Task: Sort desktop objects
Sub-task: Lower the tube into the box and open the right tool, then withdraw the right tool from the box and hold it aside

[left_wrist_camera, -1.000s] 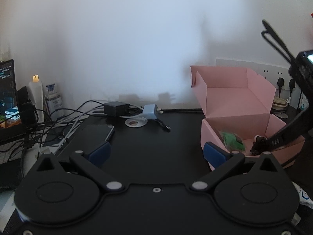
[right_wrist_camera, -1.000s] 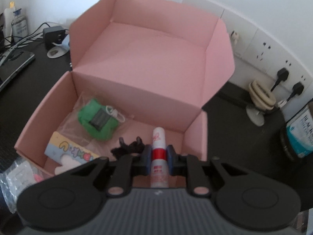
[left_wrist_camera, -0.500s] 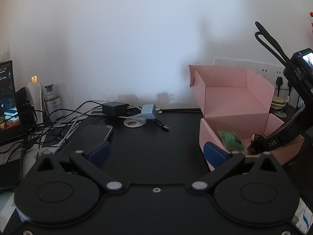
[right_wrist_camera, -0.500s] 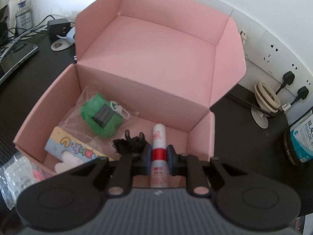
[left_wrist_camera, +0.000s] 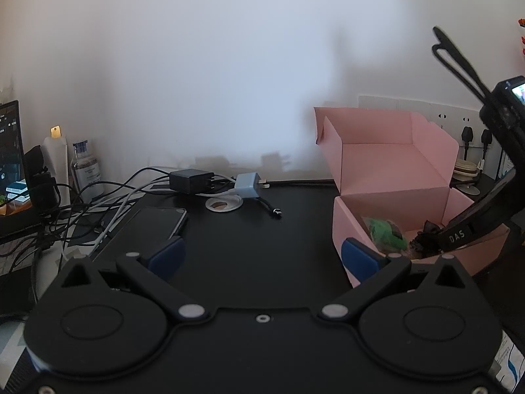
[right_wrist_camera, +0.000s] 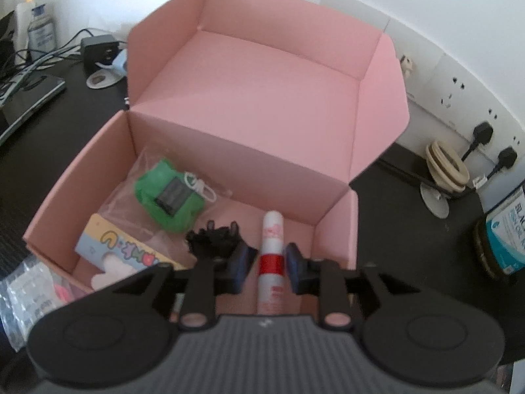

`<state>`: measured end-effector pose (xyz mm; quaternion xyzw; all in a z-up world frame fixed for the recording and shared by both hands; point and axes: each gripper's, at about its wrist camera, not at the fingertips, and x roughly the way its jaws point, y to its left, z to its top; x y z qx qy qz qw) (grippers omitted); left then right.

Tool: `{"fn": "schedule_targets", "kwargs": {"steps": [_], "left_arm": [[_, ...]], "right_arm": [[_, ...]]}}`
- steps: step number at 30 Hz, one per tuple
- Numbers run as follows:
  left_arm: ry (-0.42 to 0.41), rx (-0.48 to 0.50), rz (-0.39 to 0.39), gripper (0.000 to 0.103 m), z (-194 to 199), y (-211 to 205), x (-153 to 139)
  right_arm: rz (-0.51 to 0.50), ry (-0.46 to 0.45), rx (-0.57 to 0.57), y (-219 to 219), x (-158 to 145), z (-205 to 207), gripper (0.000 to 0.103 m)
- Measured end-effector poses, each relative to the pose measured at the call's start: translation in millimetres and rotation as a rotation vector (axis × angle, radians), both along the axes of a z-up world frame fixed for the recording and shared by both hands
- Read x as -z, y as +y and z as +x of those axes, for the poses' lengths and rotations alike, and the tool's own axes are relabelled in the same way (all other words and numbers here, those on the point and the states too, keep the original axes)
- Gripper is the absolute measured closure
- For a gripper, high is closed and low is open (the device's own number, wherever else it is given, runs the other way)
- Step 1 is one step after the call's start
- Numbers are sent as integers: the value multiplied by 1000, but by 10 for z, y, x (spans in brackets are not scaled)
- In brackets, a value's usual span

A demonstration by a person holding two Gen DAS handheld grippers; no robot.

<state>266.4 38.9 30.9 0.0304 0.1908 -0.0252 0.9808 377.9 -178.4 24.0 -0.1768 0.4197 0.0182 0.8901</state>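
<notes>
- The right gripper has just been opening; its blue pads now stand clear on either side of the white tube with a red band, which lies between them on the floor of the pink box.
- Just left of those fingertips sits a black tangled item (too blurred to name), with a colourful card further left.
- Ahead and to the left lies a green object in a clear bag.
- Beyond it the box's lid stands upright.
- The left gripper is spread wide and empty over the black desk.
- Ahead of its left finger lies a phone; farther off are a grey-blue charger and a black adapter.
</notes>
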Motion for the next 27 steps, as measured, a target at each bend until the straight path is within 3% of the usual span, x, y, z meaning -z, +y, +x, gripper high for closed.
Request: {"fn": "schedule_targets", "kwargs": {"steps": [5, 7, 9, 15, 23, 27], "left_arm": [[4, 1, -3, 0, 5, 7, 4], [5, 2, -4, 0, 4, 6, 3], [5, 3, -4, 0, 4, 5, 4], [13, 10, -4, 0, 6, 1, 11], [27, 17, -6, 0, 11, -5, 28], [35, 20, -9, 0, 19, 0, 29]], "right_arm": [[42, -40, -4, -55, -96, -61, 64], [51, -67, -18, -59, -136, -108, 54], [62, -102, -40, -58, -178, -169, 38], [138, -214, -99, -140, -339, -448, 22], [270, -399, -109, -529, -484, -993, 6], [360, -434, -94, -846, -412, -1251, 1]]}}
